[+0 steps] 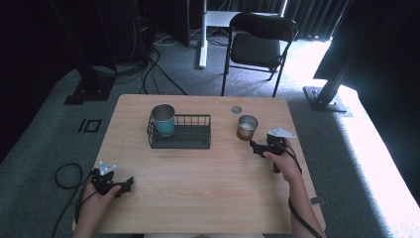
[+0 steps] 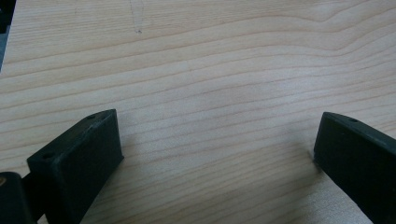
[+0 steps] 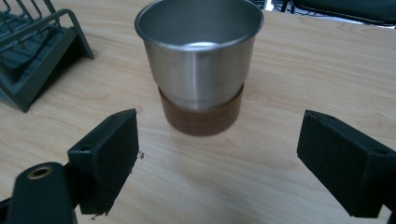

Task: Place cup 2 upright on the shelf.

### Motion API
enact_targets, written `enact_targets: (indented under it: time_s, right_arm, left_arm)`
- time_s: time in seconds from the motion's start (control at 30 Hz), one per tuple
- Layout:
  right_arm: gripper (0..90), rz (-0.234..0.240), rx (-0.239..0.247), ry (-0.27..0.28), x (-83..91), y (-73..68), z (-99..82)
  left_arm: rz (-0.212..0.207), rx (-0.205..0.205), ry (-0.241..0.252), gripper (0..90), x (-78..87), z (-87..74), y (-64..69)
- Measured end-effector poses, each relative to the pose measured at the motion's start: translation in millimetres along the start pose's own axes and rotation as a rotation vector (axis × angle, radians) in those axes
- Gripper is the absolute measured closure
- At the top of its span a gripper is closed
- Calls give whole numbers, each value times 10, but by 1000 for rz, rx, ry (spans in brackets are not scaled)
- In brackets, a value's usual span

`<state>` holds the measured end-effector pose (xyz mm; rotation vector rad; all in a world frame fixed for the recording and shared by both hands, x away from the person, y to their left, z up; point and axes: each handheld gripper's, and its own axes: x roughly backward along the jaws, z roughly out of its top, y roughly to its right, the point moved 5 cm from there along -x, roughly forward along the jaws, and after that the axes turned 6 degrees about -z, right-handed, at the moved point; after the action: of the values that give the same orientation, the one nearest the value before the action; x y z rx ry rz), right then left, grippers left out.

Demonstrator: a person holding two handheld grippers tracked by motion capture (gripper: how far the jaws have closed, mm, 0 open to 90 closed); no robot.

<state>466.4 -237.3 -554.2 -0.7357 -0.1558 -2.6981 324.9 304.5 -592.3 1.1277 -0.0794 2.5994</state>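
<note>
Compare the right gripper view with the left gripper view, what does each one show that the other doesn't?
The right gripper view alone has the steel cup with its brown base band, upright just beyond the right gripper, whose jaws stand wide apart, plus a corner of the dark wire rack. The left gripper view alone has the left gripper, its jaws apart over bare wood. Both share the light wooden table and a pair of black jaws with nothing between them.

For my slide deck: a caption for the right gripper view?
Open right gripper faces an upright steel cup on the wooden table.
</note>
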Motion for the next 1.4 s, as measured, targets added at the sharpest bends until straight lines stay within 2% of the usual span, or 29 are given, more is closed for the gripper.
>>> enact_targets:
  time_s: [0.27, 0.93, 1.13, 1.4]
  right_arm:
    - [124, -4, -6, 2, -125, -17, 63]
    - [116, -2, 24, 24, -373, -67, 262]
    - [116, 10, 19, 31, -453, -113, 268]
    - [116, 11, -13, 49, -536, -118, 279]
  left_arm:
    - [0, 0, 0, 17, 0, 0, -1]
    - [0, 0, 0, 17, 0, 0, -1]
    - [0, 0, 0, 17, 0, 0, 0]
    - [0, 0, 0, 17, 0, 0, 0]
